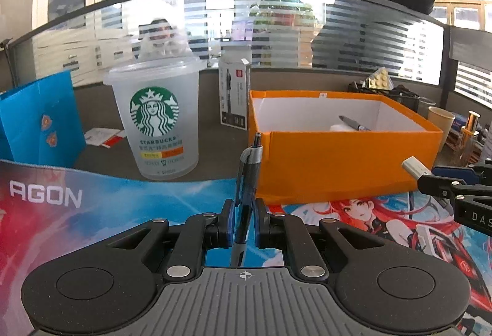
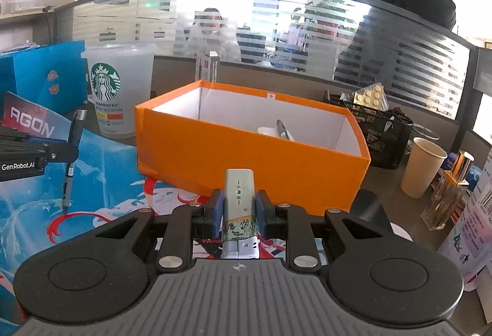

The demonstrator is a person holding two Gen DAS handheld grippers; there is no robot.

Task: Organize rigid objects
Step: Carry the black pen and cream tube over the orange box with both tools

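I hold a pen (image 1: 246, 182) in my left gripper (image 1: 243, 225), a lighter (image 2: 239, 206) in my right gripper (image 2: 239, 213), above the surface's printed mat (image 1: 123, 206), an orange box (image 1: 338, 163) beyond, office glass partition (image 1: 276, 28) behind.

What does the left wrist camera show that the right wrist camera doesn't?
Only the left wrist view shows the left tool head on, shut on a blue pen. Only the right wrist view shows the right tool head on, shut on a small patterned white device, with the whole black mesh basket. Both show the orange box holding a pen, the Starbucks cup and a paper cup.
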